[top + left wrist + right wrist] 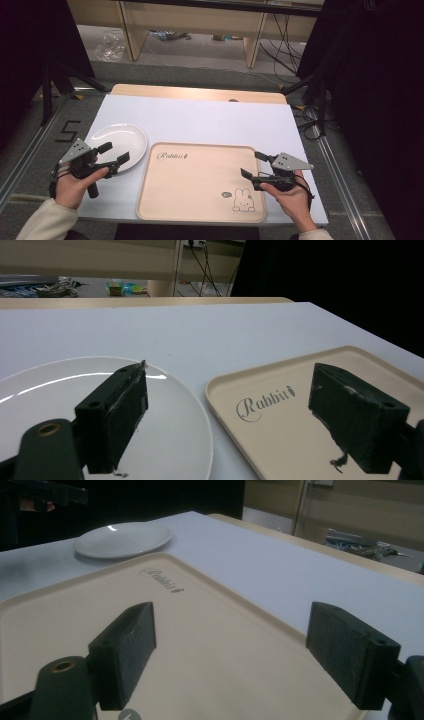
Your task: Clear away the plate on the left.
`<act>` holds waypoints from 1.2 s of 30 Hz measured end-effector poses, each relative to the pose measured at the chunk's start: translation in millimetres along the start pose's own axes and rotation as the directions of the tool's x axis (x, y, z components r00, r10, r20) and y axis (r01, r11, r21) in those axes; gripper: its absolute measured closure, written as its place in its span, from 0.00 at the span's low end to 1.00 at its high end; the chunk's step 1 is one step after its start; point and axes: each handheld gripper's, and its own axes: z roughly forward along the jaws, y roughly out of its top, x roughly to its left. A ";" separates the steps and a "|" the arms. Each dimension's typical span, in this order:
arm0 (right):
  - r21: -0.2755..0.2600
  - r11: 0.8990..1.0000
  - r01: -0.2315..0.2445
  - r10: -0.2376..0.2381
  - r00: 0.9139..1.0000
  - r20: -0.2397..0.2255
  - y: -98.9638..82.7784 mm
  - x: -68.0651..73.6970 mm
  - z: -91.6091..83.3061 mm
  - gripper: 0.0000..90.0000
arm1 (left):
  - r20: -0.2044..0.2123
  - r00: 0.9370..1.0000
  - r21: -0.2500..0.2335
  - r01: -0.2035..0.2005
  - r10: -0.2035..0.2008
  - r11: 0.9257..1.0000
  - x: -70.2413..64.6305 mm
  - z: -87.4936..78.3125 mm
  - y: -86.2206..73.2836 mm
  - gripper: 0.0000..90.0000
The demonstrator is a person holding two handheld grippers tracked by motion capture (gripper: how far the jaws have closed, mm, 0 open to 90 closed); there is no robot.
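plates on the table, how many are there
1: a white plate at the table's left, just left of the beige tray, with the open left gripper over its near edge. Nothing looks hidden.

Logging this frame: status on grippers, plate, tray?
Left gripper open, empty, over near edge of white plate. Right gripper open, empty, over right edge of beige tray. Plate and tray bare, nothing between them.

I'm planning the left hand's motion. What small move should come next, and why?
Probably ease the left hand-held gripper forward and down so its open jaws straddle the white plate's near rim. It hovers over that rim holding nothing, and the beige tray beside the plate lies bare.
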 end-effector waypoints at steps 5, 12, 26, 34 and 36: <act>0.007 1.000 -0.027 0.027 1.000 -0.014 -0.2 2.2 0.6 0.23 | -0.024 1.000 -0.001 0.014 -0.014 1.000 4.1 -2.0 0.4 0.17; 0.035 0.999 -0.016 0.016 1.000 0.012 0.6 2.6 -0.9 0.23 | -0.075 0.995 0.046 0.070 -0.067 0.996 17.1 -2.1 -1.3 0.19; 0.028 0.999 -0.025 0.025 1.000 0.000 -0.7 2.2 1.2 0.24 | -0.272 0.948 0.088 0.198 -0.168 0.976 57.0 -2.9 -0.6 0.28; 0.020 1.000 -0.022 0.022 1.000 0.001 -0.8 1.8 1.9 0.24 | -0.358 0.907 0.114 0.277 -0.221 0.954 82.7 -4.0 -4.9 0.30; 0.020 1.000 -0.022 0.022 1.000 0.001 -0.8 1.9 1.8 0.24 | -0.372 0.899 0.124 0.297 -0.234 0.947 87.5 -3.0 -6.3 0.30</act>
